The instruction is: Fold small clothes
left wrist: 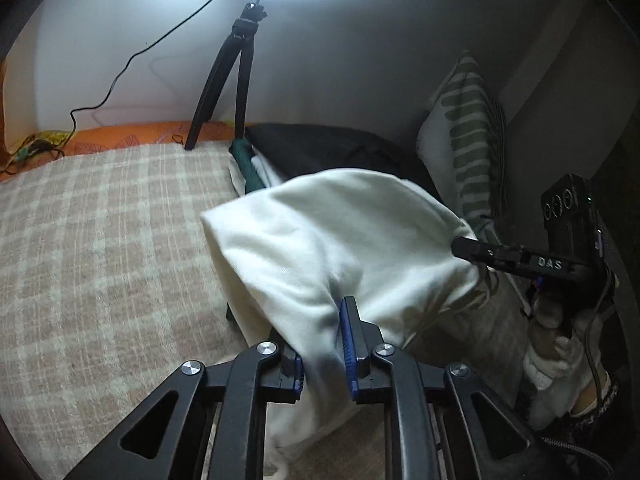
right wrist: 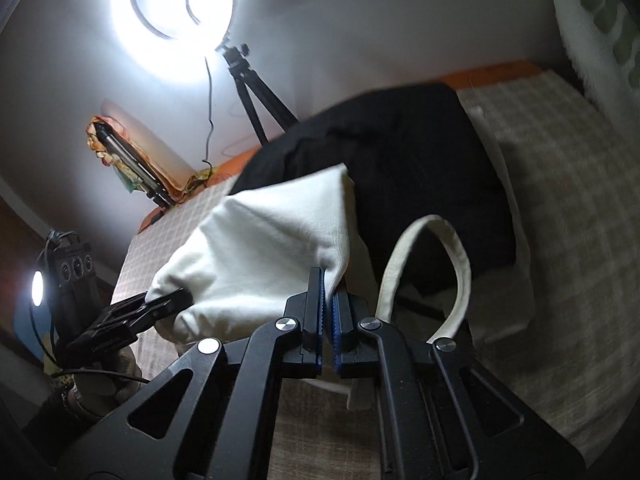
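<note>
Holding the white cloth (left wrist: 332, 232) up between them, both tongs pinch it: the left gripper (left wrist: 325, 356) has a bunched fold pressed between its blue pads (left wrist: 347, 344), and the right gripper (right wrist: 327, 316) nips an edge beside a loose strap (right wrist: 456, 248). The cloth hangs off the blanket (left wrist: 100, 240), near its far edge by the black garment (right wrist: 400, 168), probably so it can be spread and laid flat on the bare checked area before folding.
</note>
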A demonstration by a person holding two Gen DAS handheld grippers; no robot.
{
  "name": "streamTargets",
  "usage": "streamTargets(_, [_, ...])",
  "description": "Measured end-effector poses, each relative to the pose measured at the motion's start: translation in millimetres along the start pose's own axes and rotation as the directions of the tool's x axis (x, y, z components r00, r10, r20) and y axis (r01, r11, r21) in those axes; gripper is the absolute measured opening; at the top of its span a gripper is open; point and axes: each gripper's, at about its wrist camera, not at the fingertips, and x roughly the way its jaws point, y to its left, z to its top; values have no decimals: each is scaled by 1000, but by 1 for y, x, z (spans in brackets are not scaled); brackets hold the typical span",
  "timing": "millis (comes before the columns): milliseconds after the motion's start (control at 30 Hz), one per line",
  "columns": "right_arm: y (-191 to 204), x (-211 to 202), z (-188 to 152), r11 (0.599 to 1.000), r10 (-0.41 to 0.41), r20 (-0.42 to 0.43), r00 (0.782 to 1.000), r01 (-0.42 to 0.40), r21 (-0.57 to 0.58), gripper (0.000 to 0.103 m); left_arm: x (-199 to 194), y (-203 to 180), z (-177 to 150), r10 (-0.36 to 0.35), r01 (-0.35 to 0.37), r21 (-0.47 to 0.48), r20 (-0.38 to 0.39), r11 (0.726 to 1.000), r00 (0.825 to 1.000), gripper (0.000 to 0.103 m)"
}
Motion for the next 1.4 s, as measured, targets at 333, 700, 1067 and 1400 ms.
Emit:
streamTargets(333, [0, 4, 2, 999, -32, -5, 999, 32, -9, 5, 5, 3, -20, -73, 72, -21, -68, 997, 995, 25])
streamTargets(700, [10, -12, -10, 976, -154, -63, 986, 142, -164, 5, -19, 5, -30, -67, 68, -1, -73, 998, 995, 48])
streamTargets(1067, [-2, 14, 11, 1000, 2, -33, 999, -3, -26, 72, 7, 55, -15, -36, 25, -183, -53, 983, 998, 84])
streamTargets(1400, [1, 43, -13, 998, 9, -122, 992, -16, -53, 57, 47, 42, -25, -131, 103, -175, -161, 979, 978, 23])
